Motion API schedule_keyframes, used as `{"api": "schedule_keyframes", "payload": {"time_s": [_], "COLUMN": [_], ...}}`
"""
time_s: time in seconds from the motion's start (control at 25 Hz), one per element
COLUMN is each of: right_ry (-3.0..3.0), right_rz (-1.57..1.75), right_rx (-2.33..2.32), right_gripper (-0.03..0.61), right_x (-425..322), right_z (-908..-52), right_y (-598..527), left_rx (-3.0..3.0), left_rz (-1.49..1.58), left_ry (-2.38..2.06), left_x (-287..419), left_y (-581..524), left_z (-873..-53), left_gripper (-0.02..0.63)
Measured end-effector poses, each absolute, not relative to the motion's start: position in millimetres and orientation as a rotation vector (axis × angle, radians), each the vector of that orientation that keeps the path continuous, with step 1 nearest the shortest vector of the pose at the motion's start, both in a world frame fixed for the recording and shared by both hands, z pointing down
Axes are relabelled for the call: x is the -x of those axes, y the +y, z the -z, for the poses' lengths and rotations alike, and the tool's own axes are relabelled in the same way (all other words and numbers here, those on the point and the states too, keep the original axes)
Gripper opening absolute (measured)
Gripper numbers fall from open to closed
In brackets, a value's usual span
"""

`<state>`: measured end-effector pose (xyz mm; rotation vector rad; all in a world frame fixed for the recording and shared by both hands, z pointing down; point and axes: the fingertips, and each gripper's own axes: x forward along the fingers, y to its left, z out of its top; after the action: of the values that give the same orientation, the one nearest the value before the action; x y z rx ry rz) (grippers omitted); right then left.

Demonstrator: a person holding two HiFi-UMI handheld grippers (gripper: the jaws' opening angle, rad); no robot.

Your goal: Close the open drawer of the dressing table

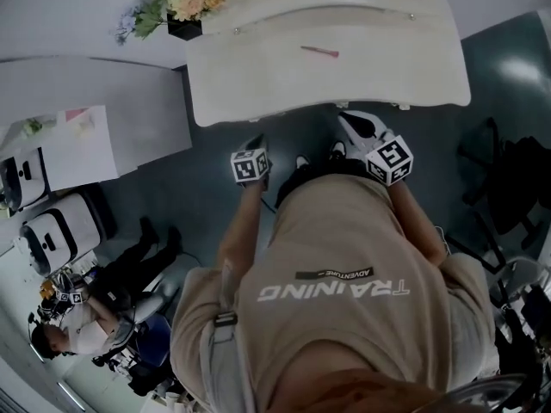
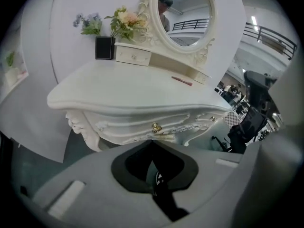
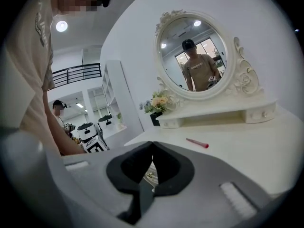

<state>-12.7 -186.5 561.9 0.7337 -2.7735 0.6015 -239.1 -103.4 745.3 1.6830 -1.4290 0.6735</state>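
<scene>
The white dressing table (image 1: pixel 258 76) fills the top of the head view, and its top hides the drawer there. In the left gripper view the carved front drawer (image 2: pixel 137 127) with a gold knob (image 2: pixel 155 126) looks nearly flush under the tabletop (image 2: pixel 123 89). My left gripper (image 2: pixel 152 144) is shut and empty, a short way in front of that knob. My right gripper (image 3: pixel 152 144) is also shut and empty, close to the table's front edge; a gold knob (image 3: pixel 150 175) shows through the gap behind its jaws. Both grippers (image 1: pixel 256 144) (image 1: pixel 355 124) sit at the table's front edge.
On the tabletop are a red pen (image 1: pixel 319 52), flowers in a black pot (image 1: pixel 183 7) and an oval mirror (image 3: pixel 197 56) over small drawers. White panels (image 1: pixel 86 119) stand to the left. A seated person (image 1: pixel 77 317) is at lower left, and dark equipment (image 1: pixel 508 179) at the right.
</scene>
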Motion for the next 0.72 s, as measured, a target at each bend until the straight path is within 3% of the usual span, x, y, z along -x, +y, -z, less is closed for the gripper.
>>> {"api": "schedule_keyframes", "payload": {"time_s": [0.4, 0.72], "right_ry": [-2.797, -2.914], "right_rz": [-0.576, -0.36], "right_rx": [-0.801, -0.942], "right_gripper": [-0.003, -0.002], "right_x": [1, 22], "right_z": [-566, -448], "right_y": [-208, -189], "left_rx": [-2.058, -2.421], "left_rz": [-0.424, -0.219], "left_ry": [-1.6, -1.691], "left_x": [194, 198], "left_y": [-155, -164], "left_z": [-589, -441], "left_gripper": [0.006, 0.006]}}
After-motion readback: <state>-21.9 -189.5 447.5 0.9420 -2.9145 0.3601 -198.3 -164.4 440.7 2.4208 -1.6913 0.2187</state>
